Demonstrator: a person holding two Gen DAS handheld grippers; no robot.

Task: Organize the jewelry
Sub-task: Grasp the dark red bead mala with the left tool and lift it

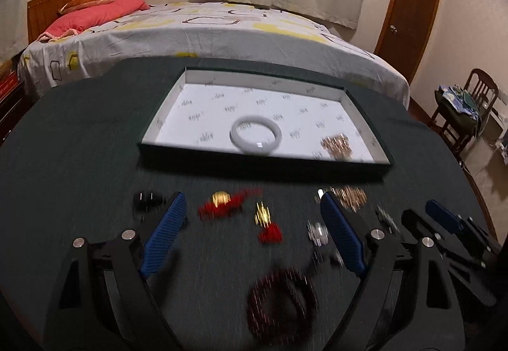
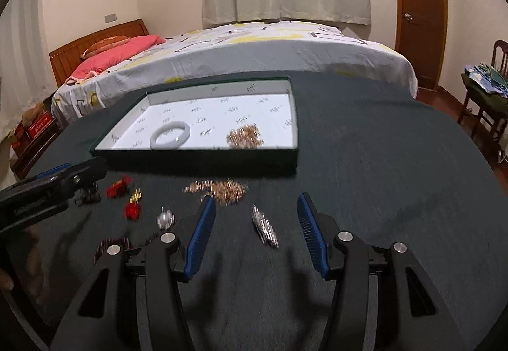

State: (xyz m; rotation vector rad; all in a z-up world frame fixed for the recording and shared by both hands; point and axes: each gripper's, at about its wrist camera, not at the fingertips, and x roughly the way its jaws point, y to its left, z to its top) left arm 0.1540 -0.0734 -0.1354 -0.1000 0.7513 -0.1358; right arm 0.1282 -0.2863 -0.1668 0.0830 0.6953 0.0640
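While both grippers hang over a dark felt table (image 1: 79, 135), a shallow green tray (image 1: 263, 158) with white printed lining waits ahead, near the far edge; inside it lie a pale bangle (image 1: 256, 138) and a heap of coppery chain (image 1: 337, 145). Loose pieces are strewn on the felt in front of the tray: a second coppery chain (image 2: 219, 187), two red tassel charms with gold beads (image 1: 230, 203), a silver brooch-like piece (image 2: 265, 225), a small round silver piece (image 2: 165, 218), a small black item (image 1: 146, 199), and a dark red bead strand (image 1: 281, 300) nearest the left camera. Left gripper (image 1: 252, 203) stands released, jaws wide with nothing pressed between the blue ribbed pads; right gripper (image 2: 255, 211) is likewise released at about half spread, the silver piece lying on the felt between its fingers but untouched.

Judged by looks, everything here is light. Chains and bead strand are limp and will sag or slip, so pinching a bunched section seems safest; tassels are soft, best taken at the hard gold bead; the silver piece looks stiff, thin and slick, likely to skate on felt unless nipped across its narrow width. Motion blur hides finer detail.
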